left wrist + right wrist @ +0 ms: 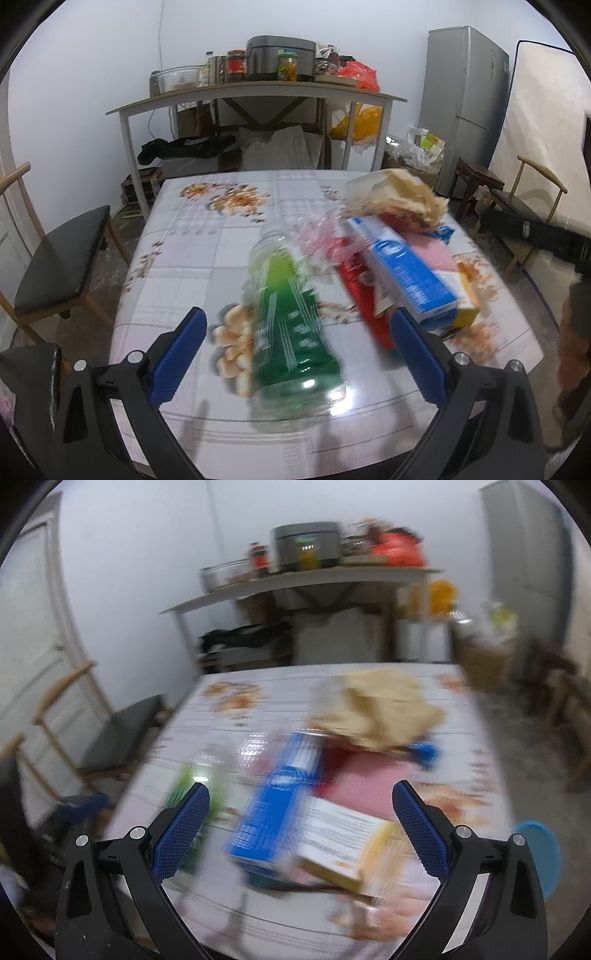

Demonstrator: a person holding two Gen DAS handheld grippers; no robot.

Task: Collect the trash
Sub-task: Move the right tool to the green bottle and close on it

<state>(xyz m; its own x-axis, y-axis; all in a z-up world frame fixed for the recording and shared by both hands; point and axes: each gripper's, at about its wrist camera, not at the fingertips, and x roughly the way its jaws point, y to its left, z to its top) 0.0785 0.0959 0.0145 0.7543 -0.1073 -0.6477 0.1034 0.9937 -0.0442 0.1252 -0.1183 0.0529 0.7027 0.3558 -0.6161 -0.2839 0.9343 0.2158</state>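
We hold our left gripper (295,336) wide apart with nothing in it, over a green bottle (291,325) that lies on its side on the table (192,266). The trash pile sits at about two o'clock from the bottle: a blue box (406,273), a red wrapper (354,284) under it, and a crumpled brown paper bag (399,199) at the far end. Our right gripper (301,819) is also wide apart and empty, above the blue box (273,812).

We think the bottle could roll away, because it is round and smooth. If we squeeze it off-center, it may slip out. The box leans on other trash, so grabbing it may knock the pile over. The pictures are blurry, so we may miss.
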